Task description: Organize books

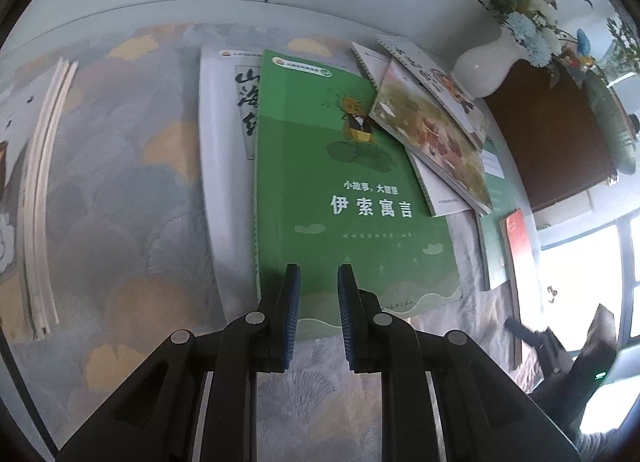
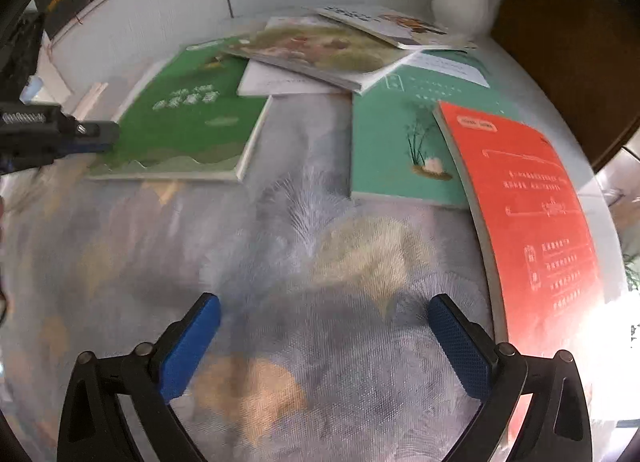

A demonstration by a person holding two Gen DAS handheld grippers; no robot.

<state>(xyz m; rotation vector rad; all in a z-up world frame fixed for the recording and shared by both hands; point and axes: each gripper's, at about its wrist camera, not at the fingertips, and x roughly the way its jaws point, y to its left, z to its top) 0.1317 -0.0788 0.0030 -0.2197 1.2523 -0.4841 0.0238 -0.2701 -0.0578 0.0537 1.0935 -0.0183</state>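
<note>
The left gripper is clenched on the near edge of the green book, which overlaps a white book on the patterned tablecloth. The right gripper hangs released, jaws wide, over bare cloth beside the red book.

The left gripper tilts steeply down with its blue-padded fingers drawn close together, only a narrow gap between them, while the right gripper also points steeply down with its fingers spread wide and empty.
</note>
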